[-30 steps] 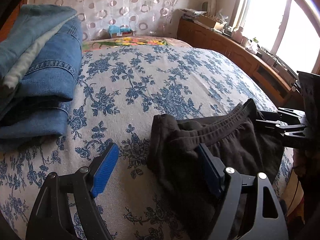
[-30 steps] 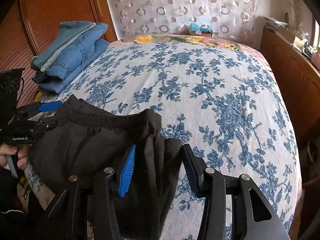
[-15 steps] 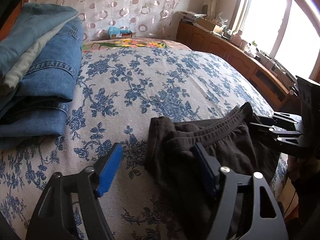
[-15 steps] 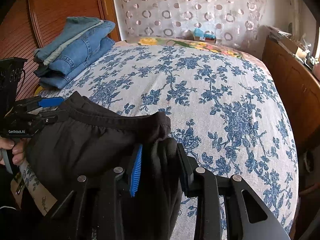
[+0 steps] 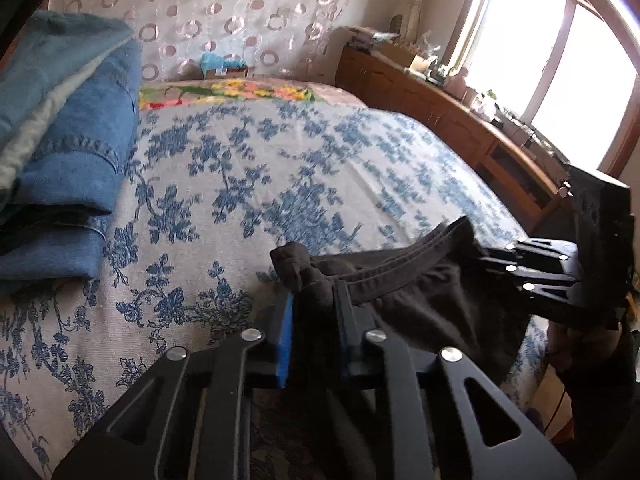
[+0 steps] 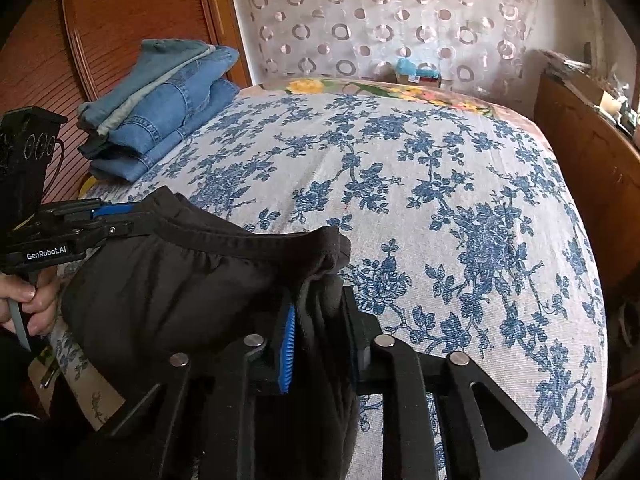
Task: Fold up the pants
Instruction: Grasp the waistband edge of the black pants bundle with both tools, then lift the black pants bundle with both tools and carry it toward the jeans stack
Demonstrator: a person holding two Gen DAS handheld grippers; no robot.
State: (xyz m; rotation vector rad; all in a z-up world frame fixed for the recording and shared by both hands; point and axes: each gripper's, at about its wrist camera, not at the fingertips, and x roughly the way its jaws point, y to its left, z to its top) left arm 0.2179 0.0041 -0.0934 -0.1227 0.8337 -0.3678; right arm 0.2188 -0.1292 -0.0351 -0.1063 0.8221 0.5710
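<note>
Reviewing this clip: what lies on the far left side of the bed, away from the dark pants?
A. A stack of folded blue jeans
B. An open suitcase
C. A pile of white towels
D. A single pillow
A: folded blue jeans sit stacked on the floral bedspread by the wooden wall, well apart from the black pants.

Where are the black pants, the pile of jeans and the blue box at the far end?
black pants (image 6: 168,288), right wrist view, gathered cloth under the waistband
pile of jeans (image 6: 168,112), right wrist view, middle folded pair
blue box (image 6: 416,70), right wrist view, its top
</note>
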